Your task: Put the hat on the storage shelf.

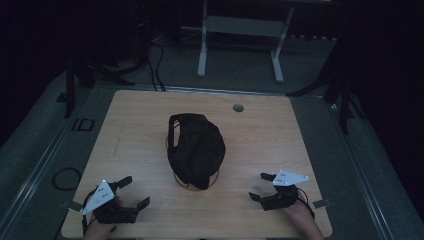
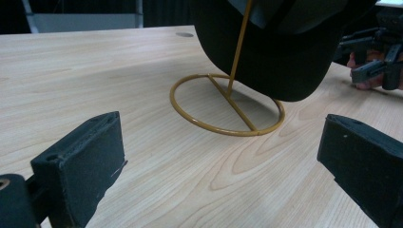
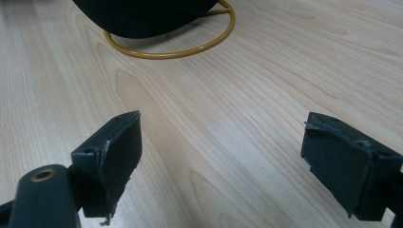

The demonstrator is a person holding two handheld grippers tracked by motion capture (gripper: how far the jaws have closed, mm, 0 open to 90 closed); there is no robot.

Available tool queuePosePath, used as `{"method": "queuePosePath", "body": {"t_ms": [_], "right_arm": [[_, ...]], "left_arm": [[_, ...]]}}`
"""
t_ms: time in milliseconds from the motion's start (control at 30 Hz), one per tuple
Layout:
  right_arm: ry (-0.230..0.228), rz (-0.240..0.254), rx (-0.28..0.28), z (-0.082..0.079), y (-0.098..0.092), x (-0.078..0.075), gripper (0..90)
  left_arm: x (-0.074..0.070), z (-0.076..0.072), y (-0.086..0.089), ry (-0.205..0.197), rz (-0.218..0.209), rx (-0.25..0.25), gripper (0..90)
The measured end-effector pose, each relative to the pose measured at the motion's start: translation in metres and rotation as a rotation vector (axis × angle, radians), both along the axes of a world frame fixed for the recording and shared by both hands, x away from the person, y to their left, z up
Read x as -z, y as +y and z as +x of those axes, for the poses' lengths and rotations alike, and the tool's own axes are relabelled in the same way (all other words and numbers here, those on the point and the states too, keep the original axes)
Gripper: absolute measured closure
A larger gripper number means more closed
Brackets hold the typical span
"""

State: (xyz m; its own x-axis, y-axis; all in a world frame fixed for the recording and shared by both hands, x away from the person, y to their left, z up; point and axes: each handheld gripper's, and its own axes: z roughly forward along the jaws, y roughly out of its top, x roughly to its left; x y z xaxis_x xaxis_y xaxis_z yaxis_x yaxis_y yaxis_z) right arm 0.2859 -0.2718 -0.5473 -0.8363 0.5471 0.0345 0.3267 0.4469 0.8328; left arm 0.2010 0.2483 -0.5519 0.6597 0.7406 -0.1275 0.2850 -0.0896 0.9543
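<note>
A black cap (image 1: pixel 196 148) hangs on a gold wire stand (image 1: pixel 195 183) at the middle of the wooden table (image 1: pixel 260 130). In the left gripper view the cap (image 2: pixel 275 42) sits above the stand's ring base (image 2: pixel 223 107) and upright rod. My left gripper (image 1: pixel 135 192) rests open at the front left corner, empty. My right gripper (image 1: pixel 261 187) is open at the front right, also empty. The right gripper view shows the cap's brim (image 3: pixel 142 14) and the ring (image 3: pixel 176 45) ahead of its jaws. The other gripper (image 2: pixel 375 61) appears far right in the left gripper view.
A round grommet hole (image 1: pixel 238 107) sits near the table's far edge. Beyond the table stands a white desk frame (image 1: pixel 240 40). Cables (image 1: pixel 65 177) lie on the floor to the left. Bare wood lies between each gripper and the stand.
</note>
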Motion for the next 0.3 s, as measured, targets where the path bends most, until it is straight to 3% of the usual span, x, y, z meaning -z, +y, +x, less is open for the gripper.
{"method": "queuePosePath", "body": {"t_ms": [300], "right_arm": [[-0.001, -0.014, -0.005, 0.0000, 0.0023, 0.0009, 13.4]], "left_arm": [[0.0003, -0.0004, -0.0012, 0.001, 0.009, -0.001, 2.3]]}}
